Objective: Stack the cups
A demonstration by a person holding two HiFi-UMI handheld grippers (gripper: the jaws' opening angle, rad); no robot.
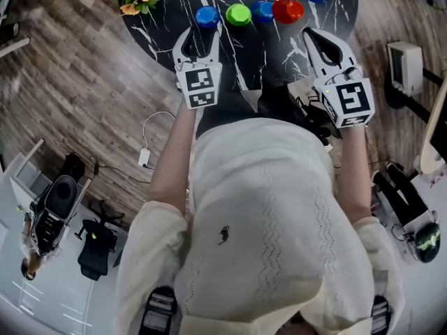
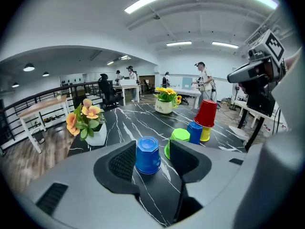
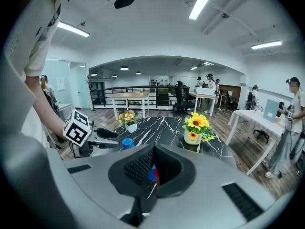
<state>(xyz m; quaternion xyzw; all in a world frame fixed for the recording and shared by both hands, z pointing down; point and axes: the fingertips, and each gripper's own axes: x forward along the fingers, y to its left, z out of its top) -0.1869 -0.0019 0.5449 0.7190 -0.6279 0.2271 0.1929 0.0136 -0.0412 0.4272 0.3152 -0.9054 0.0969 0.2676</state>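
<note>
On the black, white-veined round table (image 1: pixel 167 12), the upturned blue plastic cup (image 2: pixel 147 155) stands between the spread pads of the left claw (image 1: pixel 200 33), not yet squeezed. The right claw (image 1: pixel 318 39) is pressed together and empty. Risk: closing off-centre could tip the cup or skid it into the lime-green plastic cup (image 2: pixel 180 136) just beside it. Hard to tell whether the red plastic cup (image 2: pixel 207 112) sits on the yellow plastic cup (image 2: pixel 206 135). The right gripper view shows only slivers of cups.

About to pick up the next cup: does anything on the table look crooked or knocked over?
Yes: the red cup sits upside down on the yellow cup at the right end of the row. It looks tilted rather than seated squarely. Nothing is spilled, and nothing else stands out.
</note>
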